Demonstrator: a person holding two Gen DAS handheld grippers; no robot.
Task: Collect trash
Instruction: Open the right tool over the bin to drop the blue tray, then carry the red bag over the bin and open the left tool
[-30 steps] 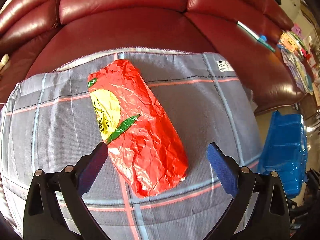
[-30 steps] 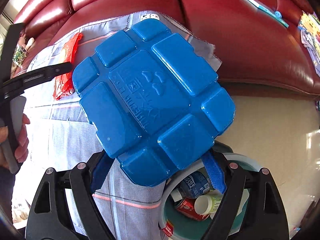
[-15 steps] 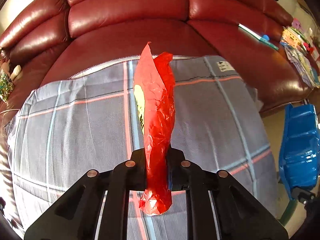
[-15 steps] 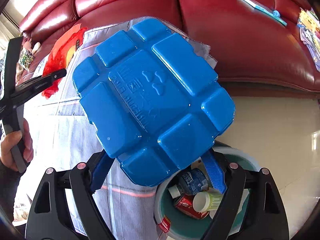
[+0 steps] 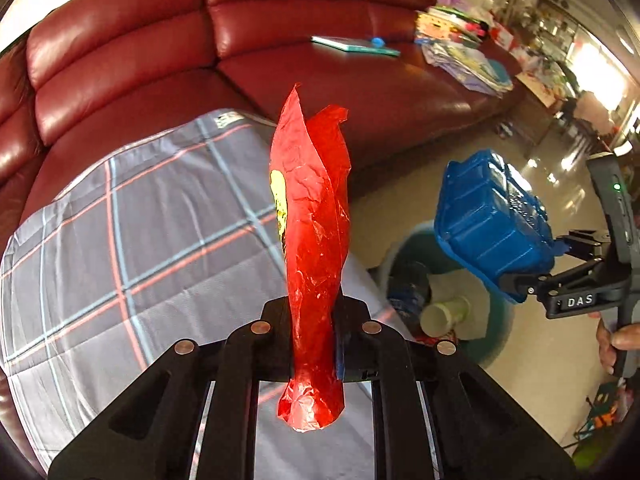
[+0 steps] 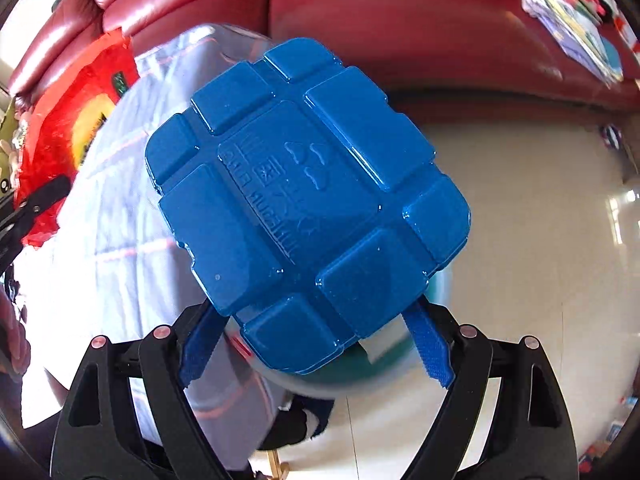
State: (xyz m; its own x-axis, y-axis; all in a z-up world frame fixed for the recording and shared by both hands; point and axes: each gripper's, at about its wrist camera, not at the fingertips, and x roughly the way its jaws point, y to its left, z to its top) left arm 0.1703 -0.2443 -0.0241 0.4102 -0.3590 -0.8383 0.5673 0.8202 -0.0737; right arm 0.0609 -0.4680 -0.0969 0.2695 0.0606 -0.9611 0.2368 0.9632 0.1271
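Crinkled red foil wrapper (image 5: 312, 248), glossy ridged blue plastic tray (image 6: 308, 208)

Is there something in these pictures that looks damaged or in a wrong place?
Nothing looks wrong. The red wrapper is crumpled, pinched upright in the left tool, and the blue tray sits upside down in the right tool above the bin. Both are ordinary trash.

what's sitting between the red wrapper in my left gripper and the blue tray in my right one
In the left wrist view, the trash bin, with a pale cup inside, shows between the red wrapper and the blue tray.
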